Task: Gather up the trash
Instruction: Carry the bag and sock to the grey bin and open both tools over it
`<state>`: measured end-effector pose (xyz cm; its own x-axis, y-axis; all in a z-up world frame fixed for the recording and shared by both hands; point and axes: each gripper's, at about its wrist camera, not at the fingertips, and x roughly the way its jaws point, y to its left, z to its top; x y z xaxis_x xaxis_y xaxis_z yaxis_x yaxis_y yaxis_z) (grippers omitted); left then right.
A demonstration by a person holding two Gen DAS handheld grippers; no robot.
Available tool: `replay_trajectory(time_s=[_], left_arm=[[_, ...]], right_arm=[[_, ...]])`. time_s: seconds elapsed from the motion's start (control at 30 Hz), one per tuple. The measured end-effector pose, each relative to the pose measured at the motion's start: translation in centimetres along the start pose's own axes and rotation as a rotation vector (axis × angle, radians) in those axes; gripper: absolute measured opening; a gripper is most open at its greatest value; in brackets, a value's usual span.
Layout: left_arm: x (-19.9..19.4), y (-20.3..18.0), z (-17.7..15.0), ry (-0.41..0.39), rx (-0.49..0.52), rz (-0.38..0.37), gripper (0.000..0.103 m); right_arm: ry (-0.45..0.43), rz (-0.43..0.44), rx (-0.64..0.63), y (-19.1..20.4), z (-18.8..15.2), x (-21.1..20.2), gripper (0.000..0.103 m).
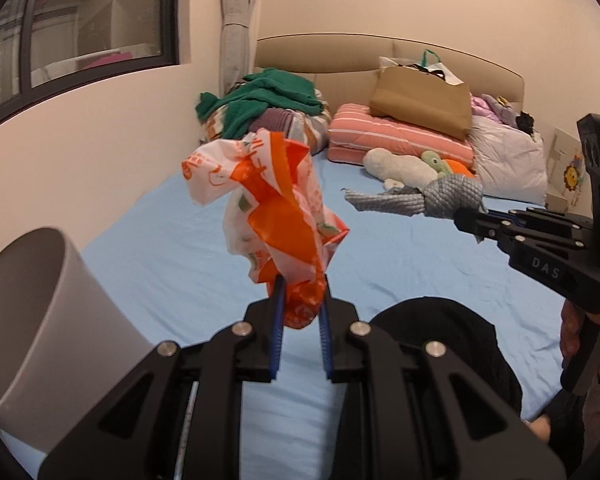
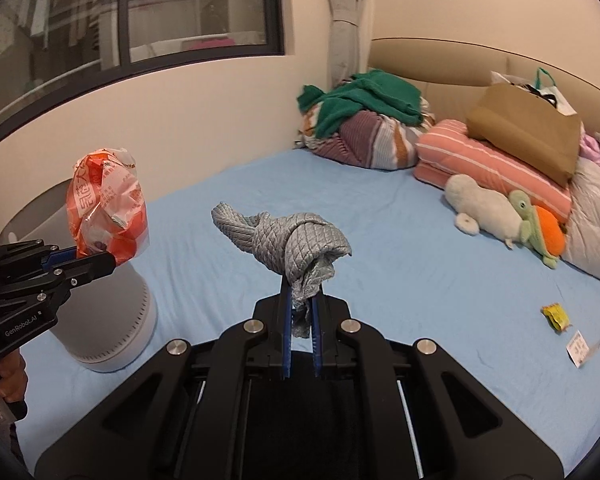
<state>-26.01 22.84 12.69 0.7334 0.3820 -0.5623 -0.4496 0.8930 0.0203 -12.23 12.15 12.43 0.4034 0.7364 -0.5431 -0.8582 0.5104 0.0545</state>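
Both hands are loaded here: the left gripper has its blue-lined fingers clamped on the lower end of a crumpled orange-and-white plastic bag, which stands up above the jaws, held in the air over the blue bed sheet. Down at the left sits the white trash bin, resting on the bed with its open mouth tilted towards the camera; in the right wrist view the bag hangs in front of and above that bin. Over on the other side, the right gripper has its fingers pinched tight on the tail of a knotted grey quilted cloth, the knot sitting just above the fingertips and lifted clear of the sheet. Two small scraps lie on the mattress off to the right: a yellow wrapper and, just below it, a white slip of paper, near each other but not touching. Up by the headboard, a green garment is heaped on a bundle of bedding, a brown paper bag rests on a pink striped pillow, and a white plush toy lies beside a green and orange one.
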Motion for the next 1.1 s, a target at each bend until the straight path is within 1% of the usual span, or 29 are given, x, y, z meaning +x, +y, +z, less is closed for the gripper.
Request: replay_trajectory(time_s=[0.2, 0.33, 0.53, 0.6, 0.83, 1.1], left_arm=[[-4.8, 3.6, 0.0, -0.045, -0.062, 0.107, 0.016], [-7.9, 5.6, 0.1, -0.076, -0.081, 0.178, 0.016], [-10.9, 8.2, -0.3, -0.074, -0.116, 0.274, 0.016], [-11.6, 9.0, -0.6, -0.064, -0.129, 0.306, 0.016], [-13.3, 12.3, -1.6, -0.024, -0.194, 0.393, 0.016], [-12.9, 14.2, -2.5, 0.015, -0.259, 0.416, 0.016]], right_arm=[[-0.027, 0.162, -0.09, 5.9, 3.1, -0.2, 0.007], [-0.042, 0.248, -0.155, 9.5, 4.9, -0.6, 0.007], [-0.051, 0.362, -0.223, 13.9, 6.8, -0.7, 0.007], [-0.047, 0.405, -0.241, 15.5, 7.2, -0.8, 0.007], [-0.012, 0.505, -0.321, 20.9, 8.1, 0.3, 0.007], [0.036, 0.562, -0.371, 24.9, 9.5, 3.2, 0.007]])
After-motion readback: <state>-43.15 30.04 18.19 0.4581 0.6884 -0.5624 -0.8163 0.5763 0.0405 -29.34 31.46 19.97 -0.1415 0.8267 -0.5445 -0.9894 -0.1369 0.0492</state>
